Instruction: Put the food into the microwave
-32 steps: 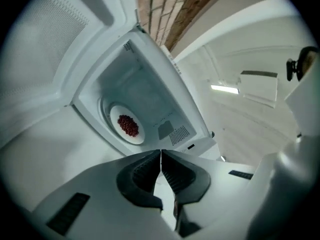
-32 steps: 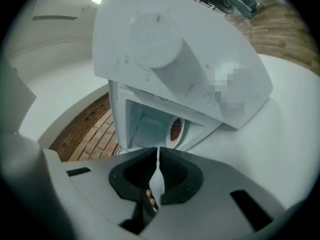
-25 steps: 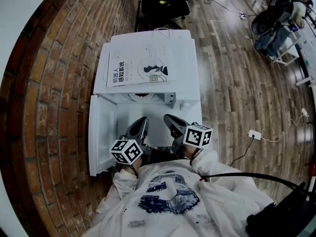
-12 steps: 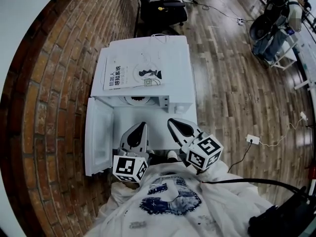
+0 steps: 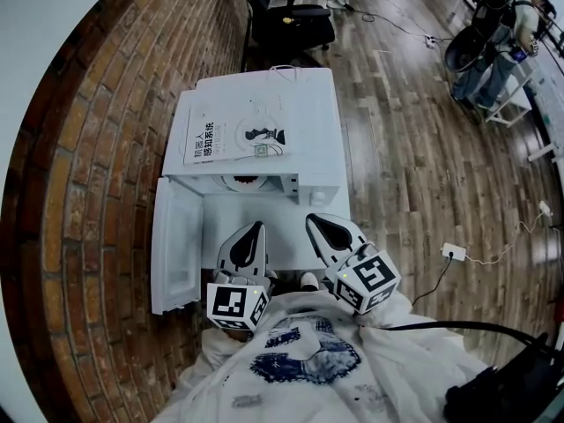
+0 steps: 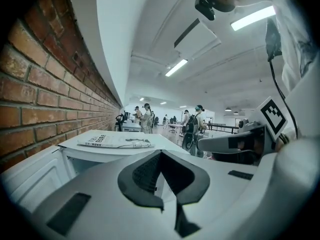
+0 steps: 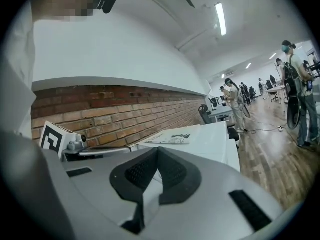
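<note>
A white microwave (image 5: 304,122) stands with its door (image 5: 176,245) swung open to the left. Just inside its opening shows a round plate of brownish food (image 5: 242,181), partly hidden by the top. My left gripper (image 5: 255,228) and right gripper (image 5: 312,220) hover side by side in front of the opening, both shut and holding nothing. In the left gripper view the left gripper (image 6: 160,154) points at the microwave (image 6: 150,151), with the right gripper (image 6: 235,143) beside it. In the right gripper view the right gripper (image 7: 157,151) points past the microwave's top (image 7: 215,136).
A book (image 5: 233,137) lies on the microwave's top. A brick wall (image 5: 79,166) runs along the left. Behind the microwave is an office chair (image 5: 286,16). On the wooden floor to the right lies a power strip (image 5: 453,250) with a cable. People stand far right (image 5: 493,33).
Both grippers have drawn back a little from the microwave's opening toward the person's body, and they stay shut. The plate and the door have not moved.
</note>
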A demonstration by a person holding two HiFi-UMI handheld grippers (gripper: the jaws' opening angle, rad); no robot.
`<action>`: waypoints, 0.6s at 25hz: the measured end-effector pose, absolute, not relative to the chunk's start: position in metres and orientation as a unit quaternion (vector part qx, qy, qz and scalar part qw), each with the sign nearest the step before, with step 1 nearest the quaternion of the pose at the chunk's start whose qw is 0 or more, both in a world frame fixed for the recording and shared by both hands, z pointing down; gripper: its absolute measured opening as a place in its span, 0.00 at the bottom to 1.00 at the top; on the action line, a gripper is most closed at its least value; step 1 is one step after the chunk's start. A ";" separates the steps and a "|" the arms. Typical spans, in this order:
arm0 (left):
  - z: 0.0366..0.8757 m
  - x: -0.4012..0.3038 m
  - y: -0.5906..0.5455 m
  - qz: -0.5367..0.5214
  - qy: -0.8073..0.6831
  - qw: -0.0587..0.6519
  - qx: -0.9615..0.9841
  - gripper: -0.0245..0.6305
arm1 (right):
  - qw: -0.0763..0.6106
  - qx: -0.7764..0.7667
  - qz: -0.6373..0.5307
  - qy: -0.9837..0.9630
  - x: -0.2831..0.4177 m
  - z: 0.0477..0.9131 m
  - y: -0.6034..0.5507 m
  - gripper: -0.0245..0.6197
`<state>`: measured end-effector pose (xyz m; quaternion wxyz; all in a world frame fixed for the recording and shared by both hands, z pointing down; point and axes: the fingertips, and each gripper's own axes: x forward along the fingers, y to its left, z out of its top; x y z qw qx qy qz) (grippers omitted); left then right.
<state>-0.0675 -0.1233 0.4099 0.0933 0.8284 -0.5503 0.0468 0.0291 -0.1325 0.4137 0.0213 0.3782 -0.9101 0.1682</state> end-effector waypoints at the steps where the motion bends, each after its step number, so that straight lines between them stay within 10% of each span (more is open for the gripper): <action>1: 0.410 -0.067 -0.123 0.047 -0.551 0.093 0.828 0.05 | 0.021 0.379 0.167 -0.910 0.030 0.414 -0.133 0.06; 15: 0.414 -0.065 -0.119 0.045 -0.552 0.098 0.827 0.05 | 0.024 0.371 0.168 -0.913 0.033 0.417 -0.129 0.06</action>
